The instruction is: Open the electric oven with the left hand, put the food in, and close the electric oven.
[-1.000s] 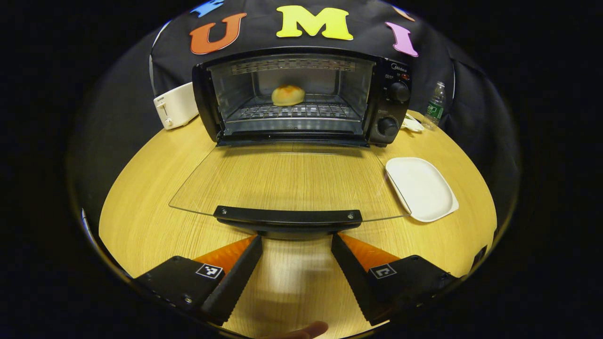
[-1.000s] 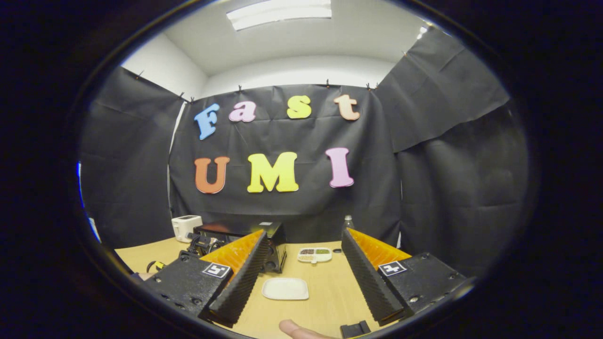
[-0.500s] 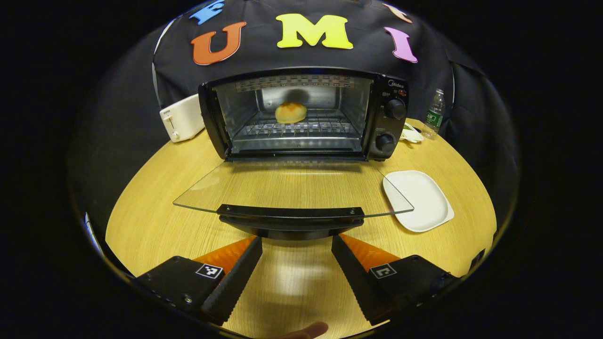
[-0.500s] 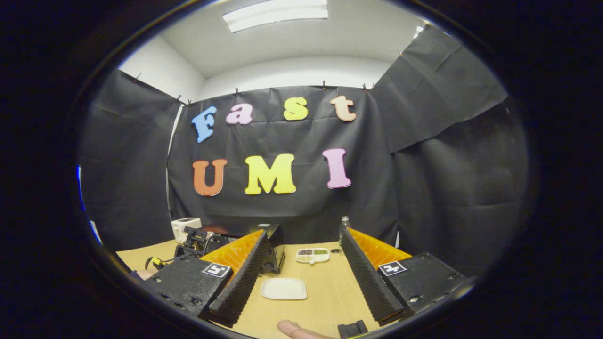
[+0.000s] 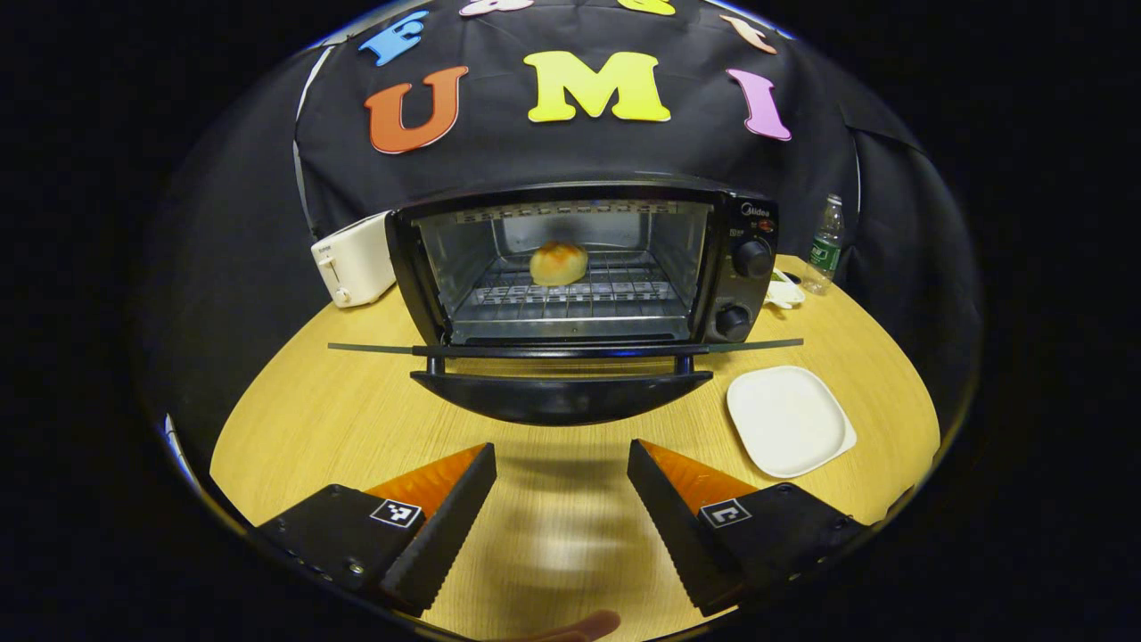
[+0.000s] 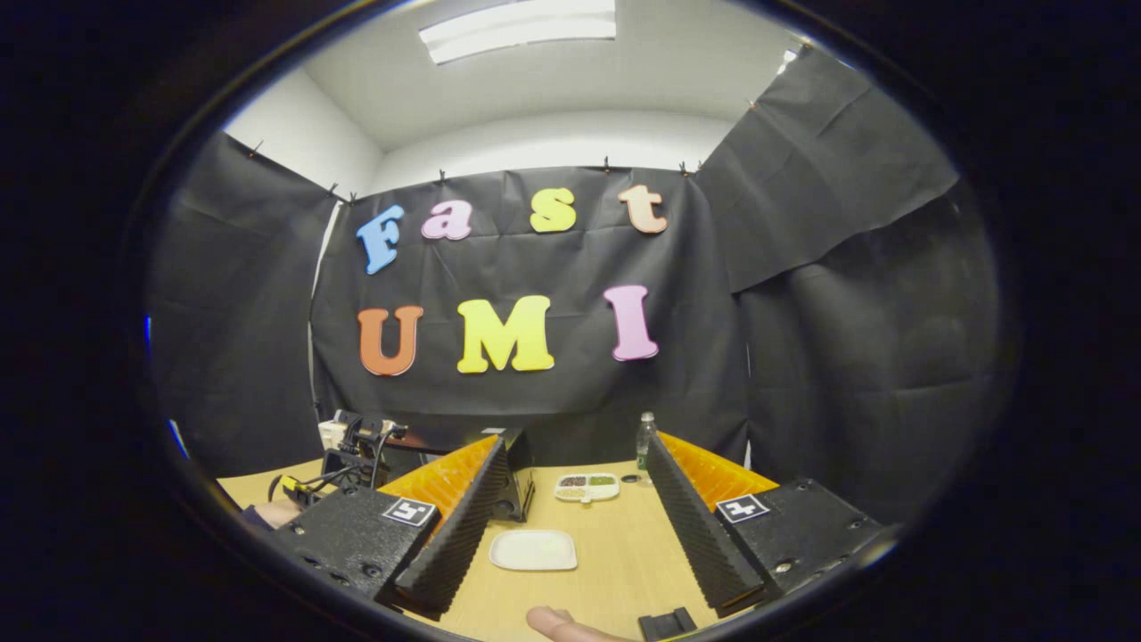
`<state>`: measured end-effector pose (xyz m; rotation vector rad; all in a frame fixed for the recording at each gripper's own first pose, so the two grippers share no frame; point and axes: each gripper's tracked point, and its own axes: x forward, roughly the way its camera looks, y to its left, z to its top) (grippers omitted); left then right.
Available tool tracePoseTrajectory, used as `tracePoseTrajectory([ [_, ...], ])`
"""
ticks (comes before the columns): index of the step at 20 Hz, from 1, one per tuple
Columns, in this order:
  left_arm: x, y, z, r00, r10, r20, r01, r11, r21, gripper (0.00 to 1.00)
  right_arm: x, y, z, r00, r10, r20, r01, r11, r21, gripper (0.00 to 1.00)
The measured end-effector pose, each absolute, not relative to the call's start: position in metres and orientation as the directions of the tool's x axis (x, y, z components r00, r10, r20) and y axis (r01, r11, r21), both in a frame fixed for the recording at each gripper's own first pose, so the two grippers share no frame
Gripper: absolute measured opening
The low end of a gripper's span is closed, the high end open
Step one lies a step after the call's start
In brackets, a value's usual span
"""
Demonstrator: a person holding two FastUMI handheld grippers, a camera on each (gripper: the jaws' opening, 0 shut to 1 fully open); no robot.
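Note:
The black electric oven (image 5: 749, 234) stands at the back of the round wooden table (image 5: 303, 428) with its glass door (image 5: 383, 349) folded down flat, seen edge-on. The door's black handle (image 5: 562, 399) faces me. A golden bun (image 5: 559, 264) lies on the wire rack inside. My left gripper (image 5: 562, 459) is open just in front of and below the handle, touching nothing. My right gripper (image 6: 578, 446) is open and holds nothing, raised over the table's right side; past it are a corner of the oven (image 6: 515, 468) and the other gripper (image 6: 352, 446).
A white plate (image 5: 789, 419) lies right of the oven door, also the plate (image 6: 533, 550). A white toaster (image 5: 355, 259) stands left of the oven. A water bottle (image 5: 824, 234) and a small snack dish (image 6: 588, 486) sit at the back right.
My left gripper has sunk and drawn back from the handle, so the door, seen from above before, now shows edge-on. The right gripper has barely drifted.

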<state>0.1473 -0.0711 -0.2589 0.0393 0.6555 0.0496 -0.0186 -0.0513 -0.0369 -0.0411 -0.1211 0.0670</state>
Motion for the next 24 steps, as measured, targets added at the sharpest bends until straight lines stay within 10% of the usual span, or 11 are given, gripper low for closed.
tracePoseTrajectory([
  [14,0.207,-0.058,-0.166,0.923,0.080,-0.376,-0.057,0.996,0.073,0.96,-0.010,-0.057,-0.045,0.994,0.050,0.097,-0.049,0.999,-0.020,0.95],
  [24,0.128,-0.069,-0.077,0.985,0.036,-0.167,-0.021,0.996,0.089,0.96,-0.015,-0.050,-0.040,0.993,0.046,0.107,-0.043,0.999,-0.025,0.95],
])
